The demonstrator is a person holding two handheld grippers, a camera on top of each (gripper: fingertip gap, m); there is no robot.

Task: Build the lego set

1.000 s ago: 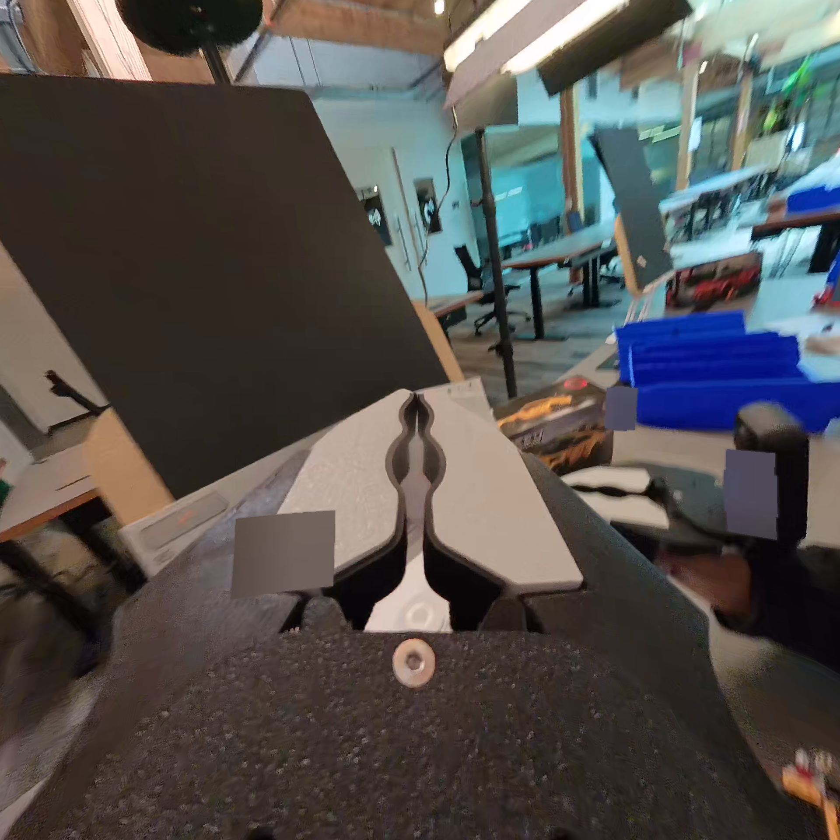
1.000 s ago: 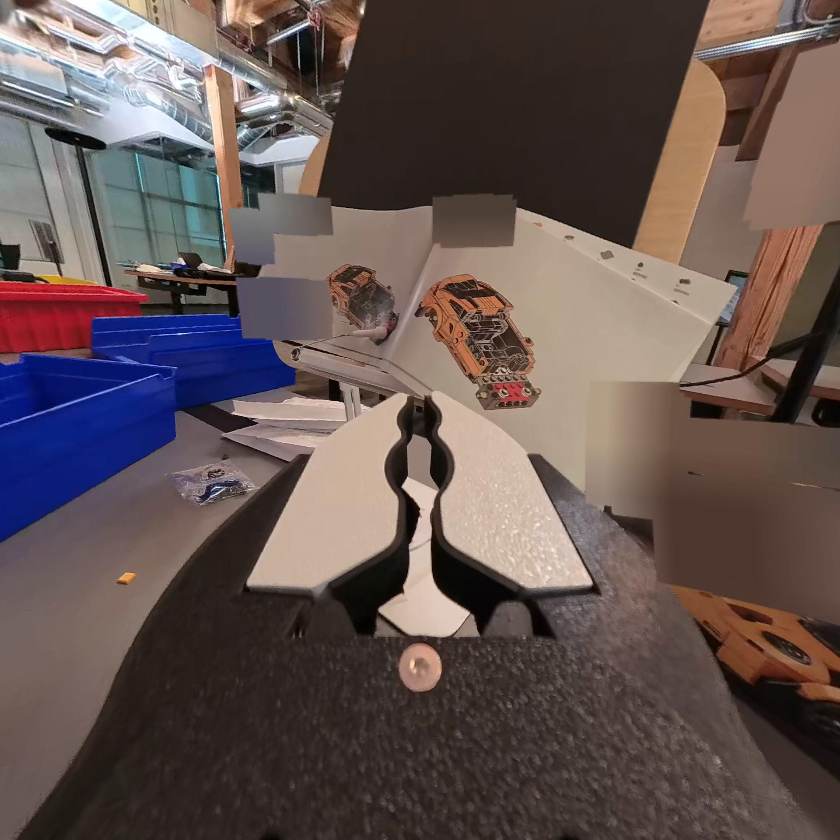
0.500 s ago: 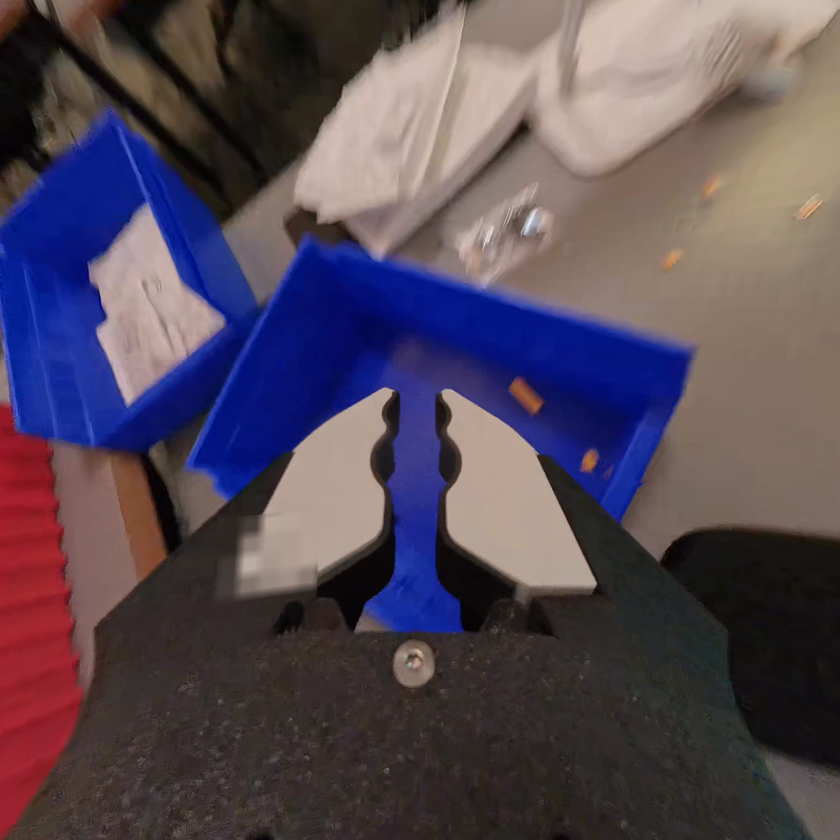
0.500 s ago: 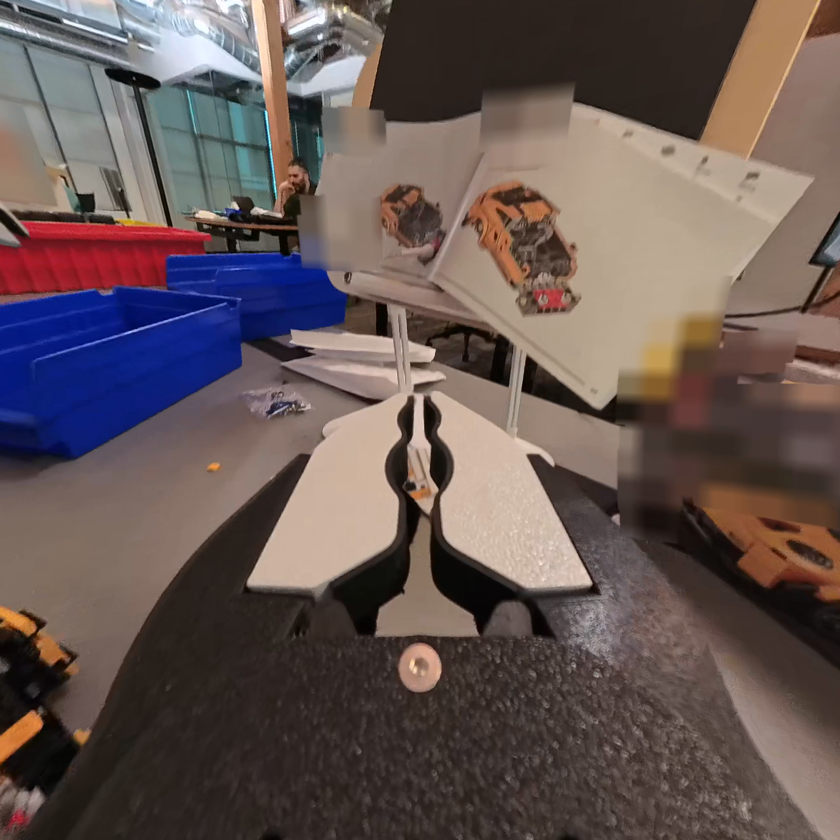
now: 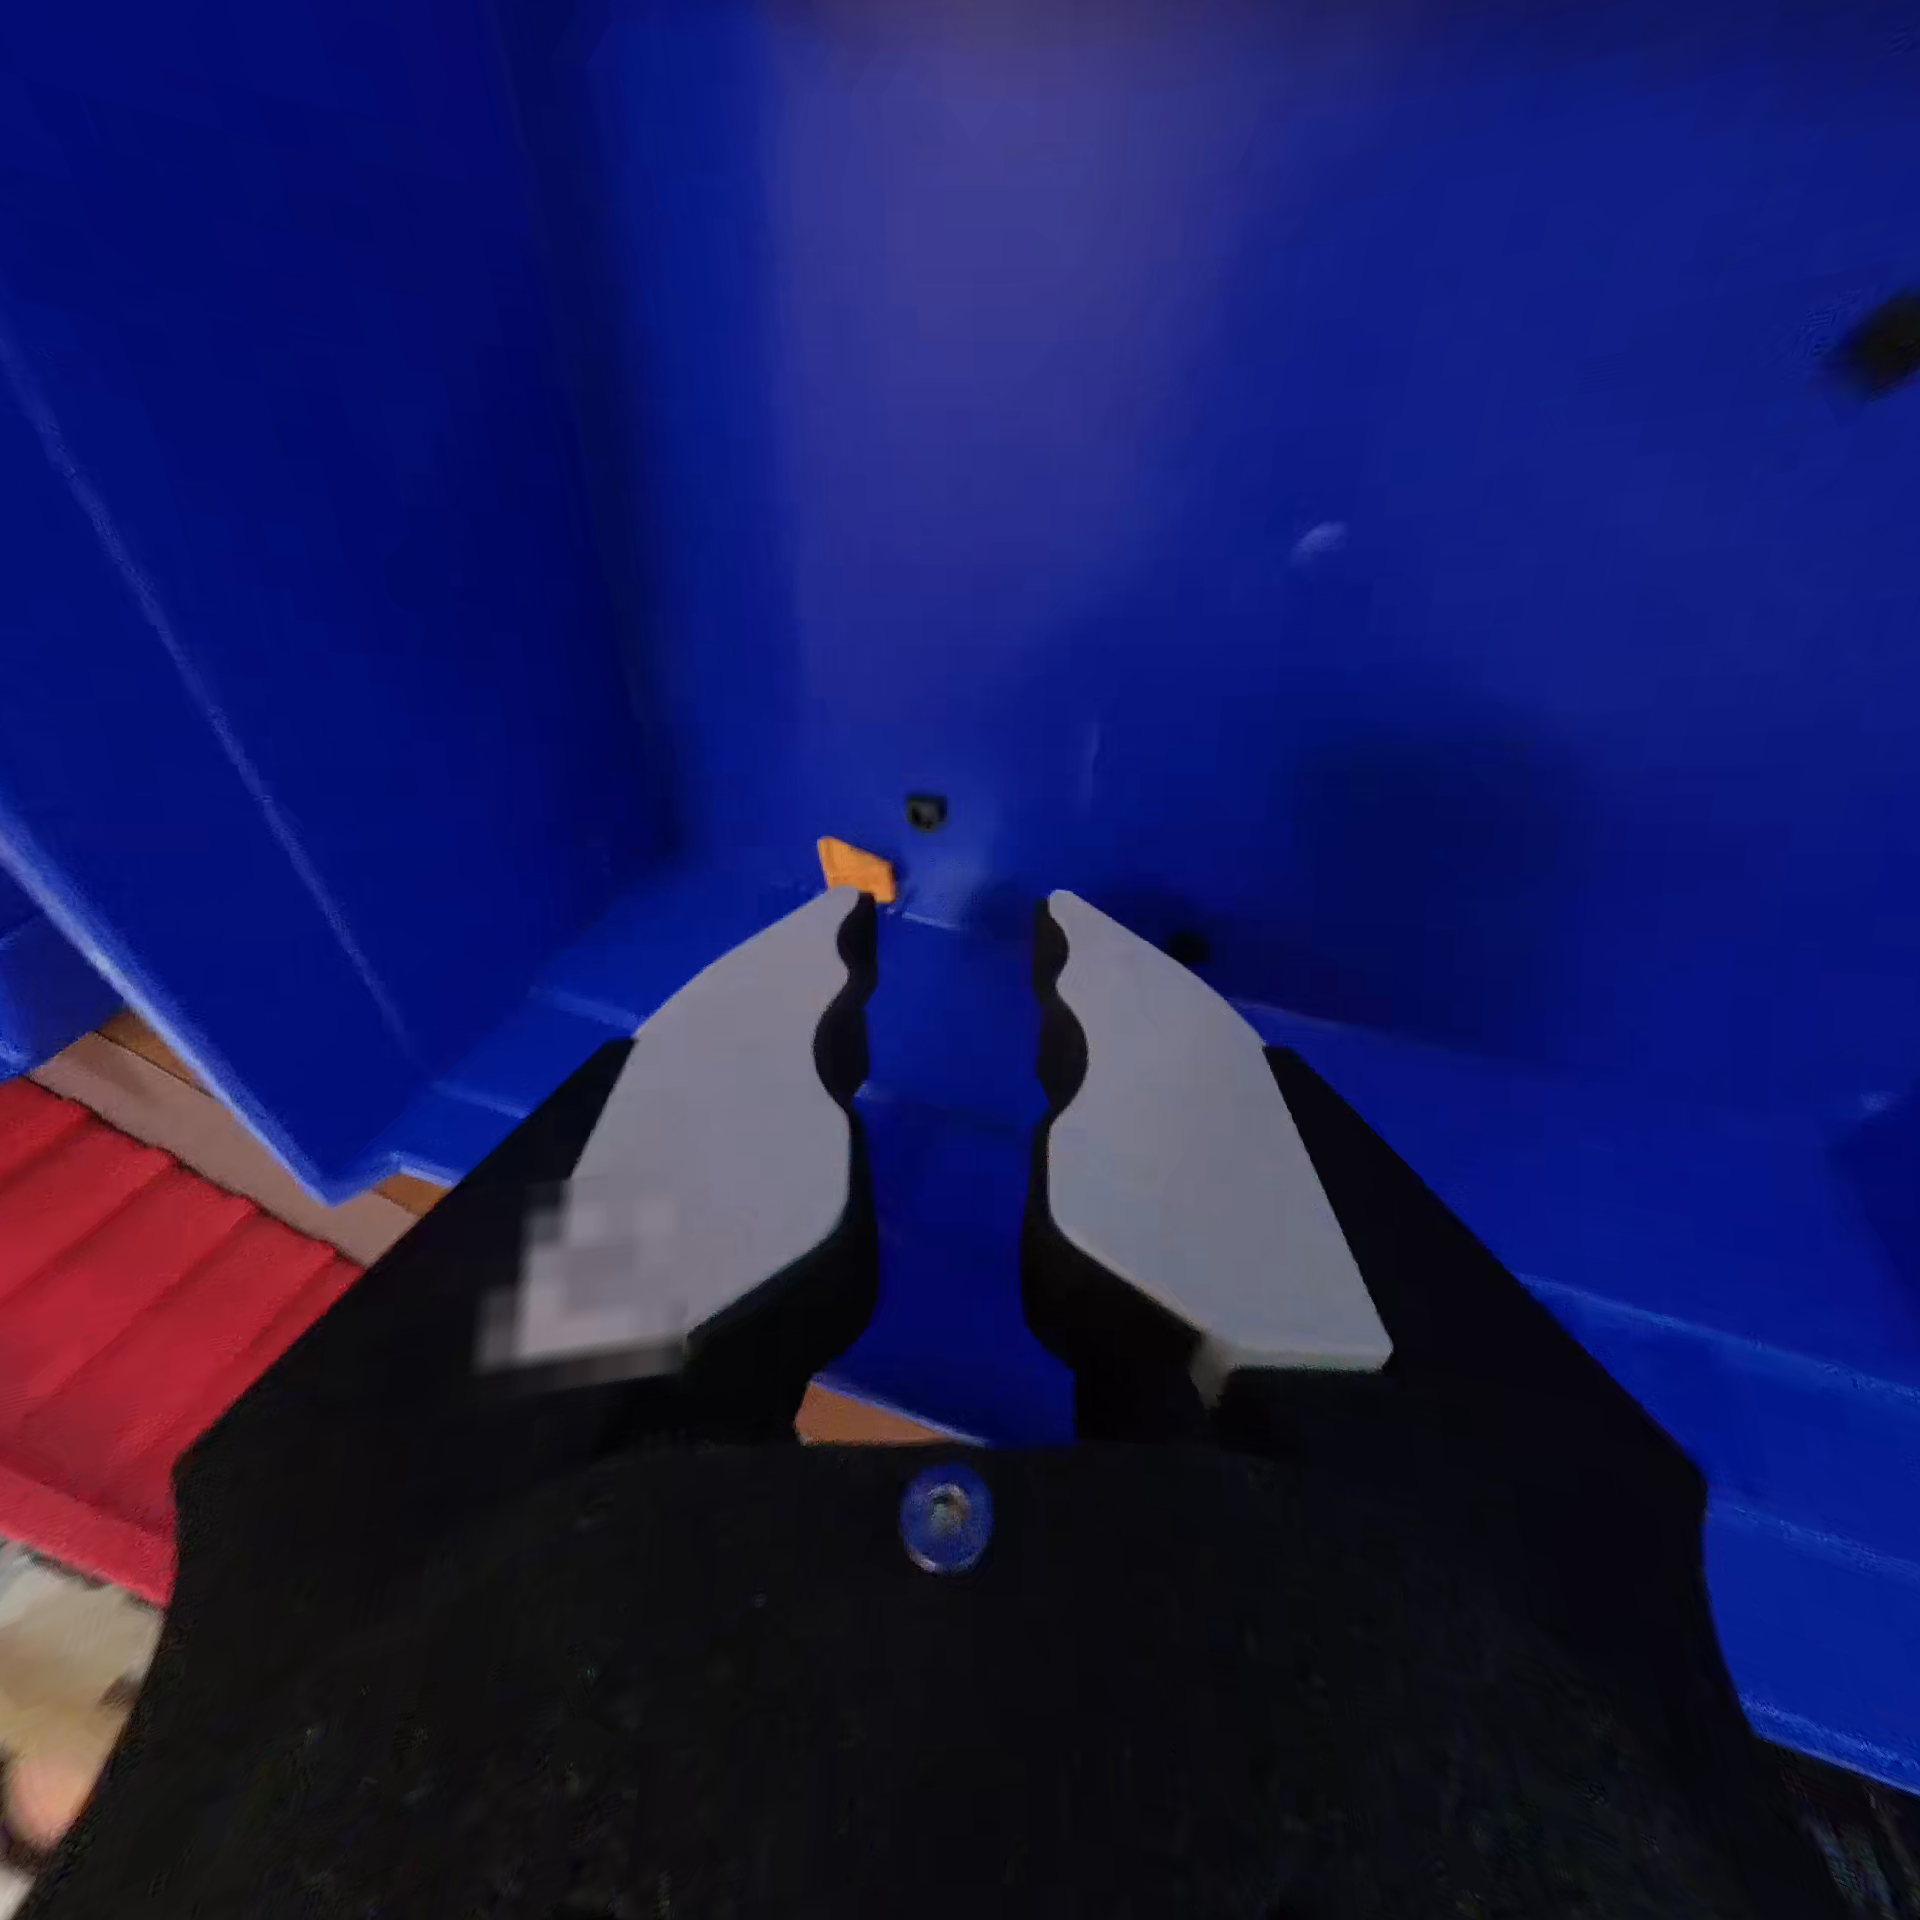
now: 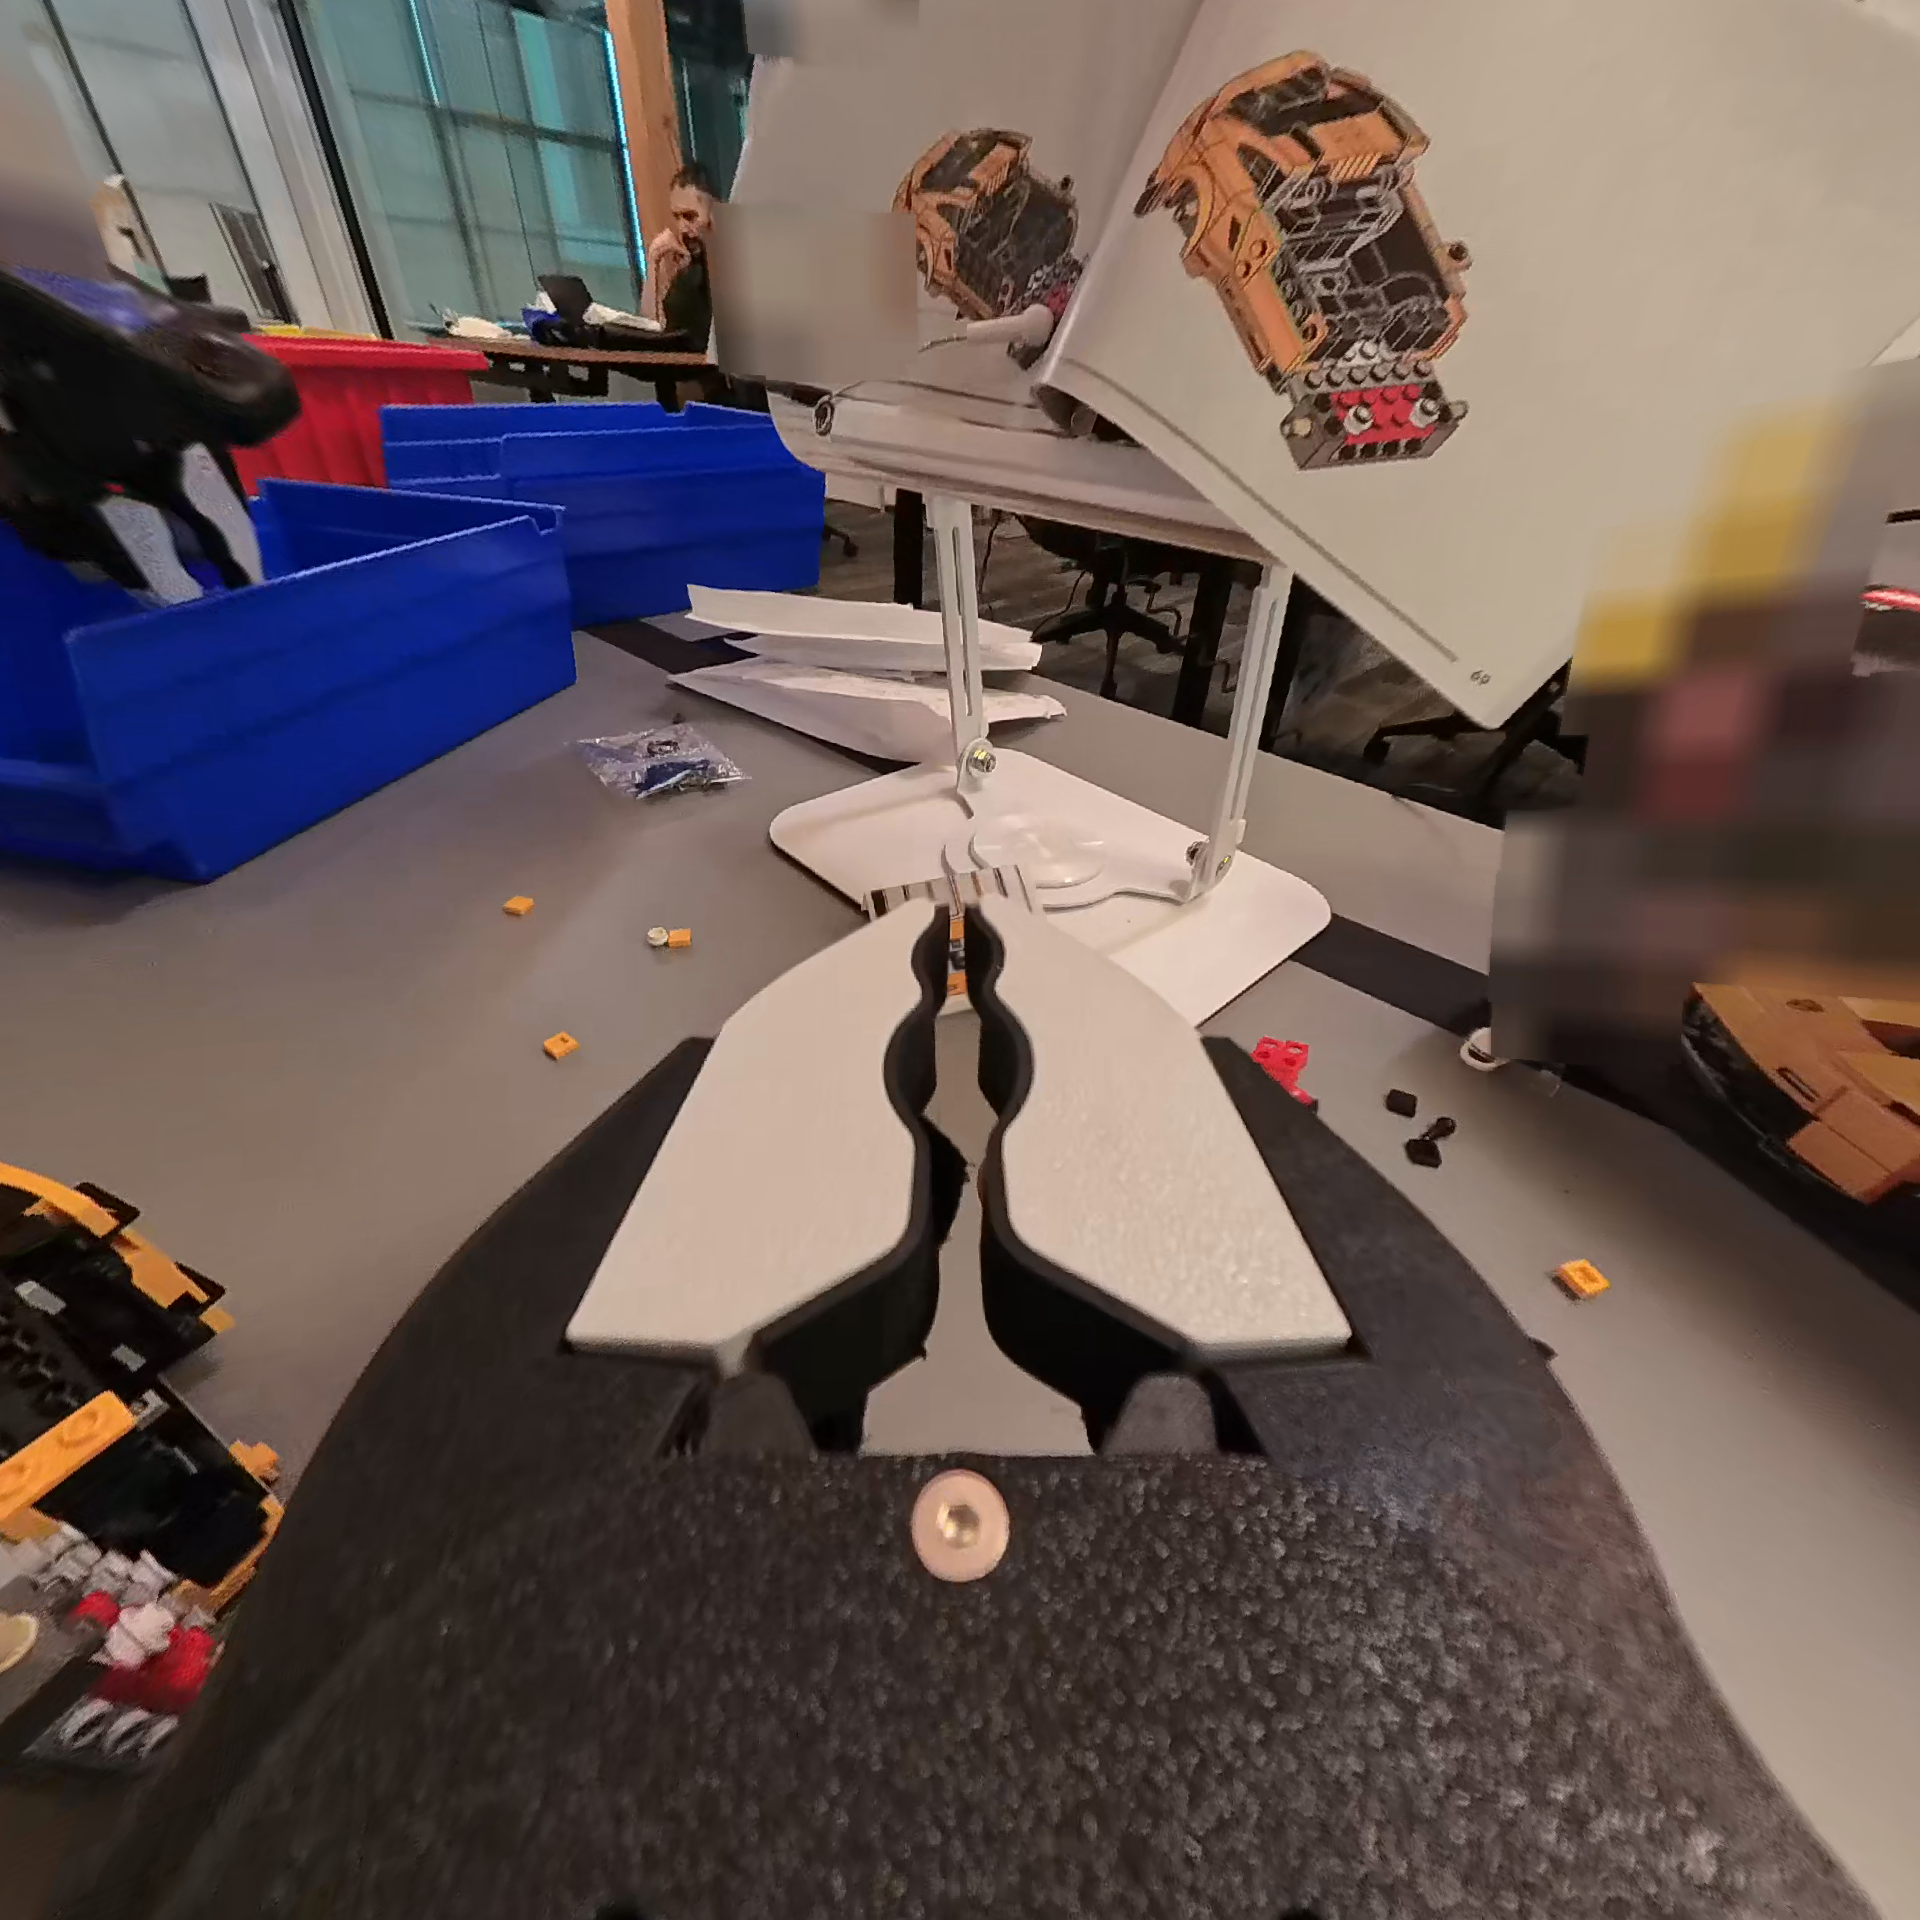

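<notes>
The left gripper [image 5: 954, 906] hangs inside a blue bin [image 5: 1351, 416], its jaws standing apart with only the bin's blue floor between them and nothing held. A small orange piece [image 5: 854, 869] lies on the bin floor just beyond the left fingertip, close to it but not between the fingers, and a tiny black piece [image 5: 925, 810] sits a little past that against the bin wall. So nothing is picked out of the bin yet. The right gripper [image 6: 958, 920] is over the grey table [image 6: 312, 1039], well to the right of the bin, jaws closed on a thin flat strip with orange and white stripes [image 6: 951, 891] (what it is cannot be told), just in front of a white stand [image 6: 1195, 914] holding an open booklet [image 6: 1558, 312]. Loose orange pieces [image 6: 560, 1045] are scattered on the table between bin and stand.
</notes>
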